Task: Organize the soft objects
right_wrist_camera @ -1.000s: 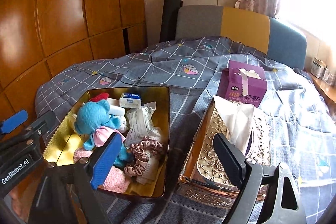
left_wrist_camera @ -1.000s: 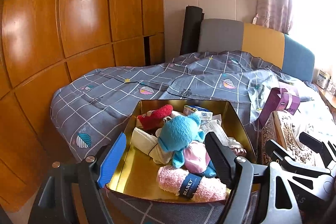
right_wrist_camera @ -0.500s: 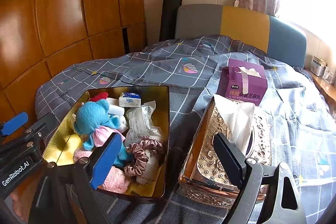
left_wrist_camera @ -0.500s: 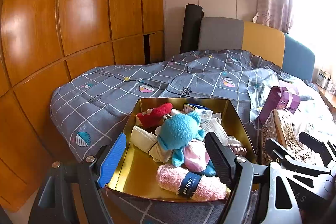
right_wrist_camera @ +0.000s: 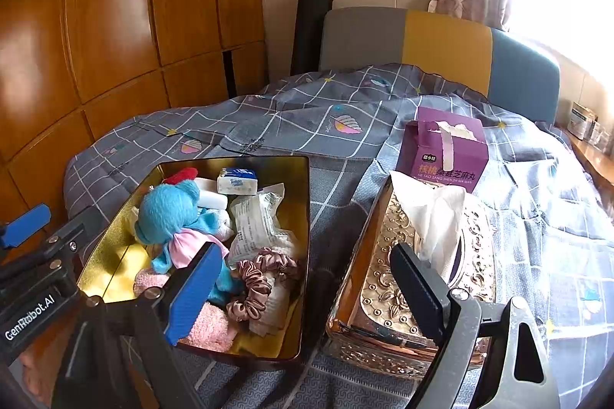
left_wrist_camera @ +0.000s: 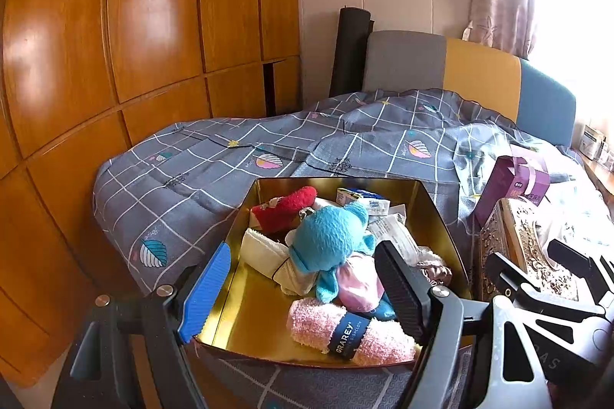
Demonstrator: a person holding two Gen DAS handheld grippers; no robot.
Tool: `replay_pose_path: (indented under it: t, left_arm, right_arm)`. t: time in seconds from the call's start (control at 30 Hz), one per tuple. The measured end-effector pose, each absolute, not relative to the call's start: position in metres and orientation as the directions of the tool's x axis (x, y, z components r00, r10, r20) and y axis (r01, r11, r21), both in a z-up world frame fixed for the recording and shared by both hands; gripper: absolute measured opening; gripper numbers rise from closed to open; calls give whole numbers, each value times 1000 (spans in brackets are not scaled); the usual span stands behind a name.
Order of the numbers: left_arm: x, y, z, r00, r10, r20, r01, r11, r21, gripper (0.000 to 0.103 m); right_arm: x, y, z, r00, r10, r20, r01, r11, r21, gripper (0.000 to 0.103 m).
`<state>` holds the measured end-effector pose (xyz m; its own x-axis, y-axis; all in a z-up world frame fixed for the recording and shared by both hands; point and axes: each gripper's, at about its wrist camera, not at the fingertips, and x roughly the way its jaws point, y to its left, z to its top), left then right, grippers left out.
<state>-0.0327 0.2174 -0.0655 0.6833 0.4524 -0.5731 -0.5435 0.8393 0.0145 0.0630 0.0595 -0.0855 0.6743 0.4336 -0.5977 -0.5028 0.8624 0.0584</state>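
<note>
Gold tin box (left_wrist_camera: 433, 205) is sitting on the bed (left_wrist_camera: 192, 175), holding a blue plush toy (left_wrist_camera: 330, 236). The left gripper (left_wrist_camera: 303, 290) and right gripper (right_wrist_camera: 307, 286) are hanging wide open, gripping nothing.

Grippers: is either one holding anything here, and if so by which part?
Nothing is held. The left gripper and right gripper both stand open above the gold box and tissue box, touching neither.

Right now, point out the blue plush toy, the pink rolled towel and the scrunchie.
blue plush toy (left_wrist_camera: 330, 236), left wrist view, on its head.
pink rolled towel (left_wrist_camera: 311, 324), left wrist view, on its fluffy left end.
scrunchie (right_wrist_camera: 257, 278), right wrist view, on its satin folds.
</note>
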Motion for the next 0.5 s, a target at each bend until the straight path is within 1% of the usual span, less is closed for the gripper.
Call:
replay_pose_path:
  t: [0.17, 0.37, 0.5]
  left_arm:
    - [-32, 216, -67, 677, 465, -571, -539, 841, 47, 79]
    - [-35, 215, -69, 686, 474, -552, -540, 840, 49, 79]
    - [-35, 216, -69, 694, 459, -555, -534, 845, 32, 79]
  right_arm:
    - [62, 60, -86, 676, 431, -598, -503, 863, 54, 90]
    - [61, 61, -86, 679, 429, -596, -501, 864, 50, 90]
    - [60, 59, -84, 686, 430, -587, -496, 866, 55, 90]
